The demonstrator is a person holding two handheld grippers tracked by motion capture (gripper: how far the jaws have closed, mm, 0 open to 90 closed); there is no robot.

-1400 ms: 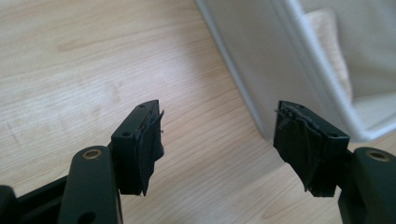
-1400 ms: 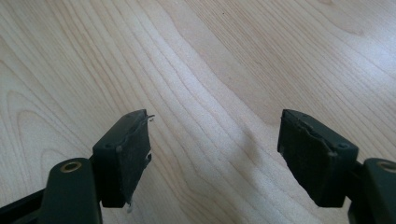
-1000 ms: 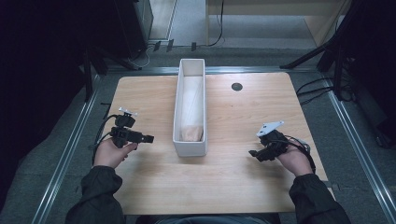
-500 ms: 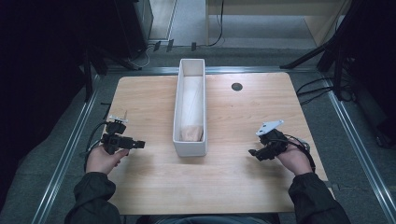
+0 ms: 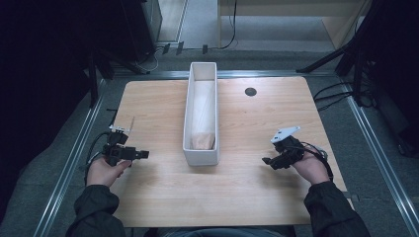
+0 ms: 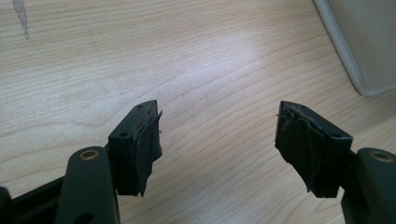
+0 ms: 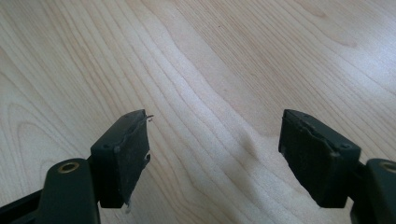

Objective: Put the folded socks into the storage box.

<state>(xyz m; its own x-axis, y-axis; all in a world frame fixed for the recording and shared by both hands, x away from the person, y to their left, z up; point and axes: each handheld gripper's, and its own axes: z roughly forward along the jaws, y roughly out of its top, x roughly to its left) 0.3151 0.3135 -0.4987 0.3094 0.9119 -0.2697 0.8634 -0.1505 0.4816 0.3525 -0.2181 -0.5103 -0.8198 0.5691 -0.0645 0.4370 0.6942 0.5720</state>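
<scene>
Resting with both grippers' jaws apart, empty; approach long white plastic bin point(image 5: 200, 150) squarely, left gripper point(image 5: 143, 154) and right gripper point(image 5: 266, 160) level.

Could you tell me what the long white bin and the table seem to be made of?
The bin looks like smooth moulded plastic: even white walls with rounded corners, though coated metal is possible. The table looks like pale wood or wood laminate: its grain lines show, with a soft sheen.
</scene>
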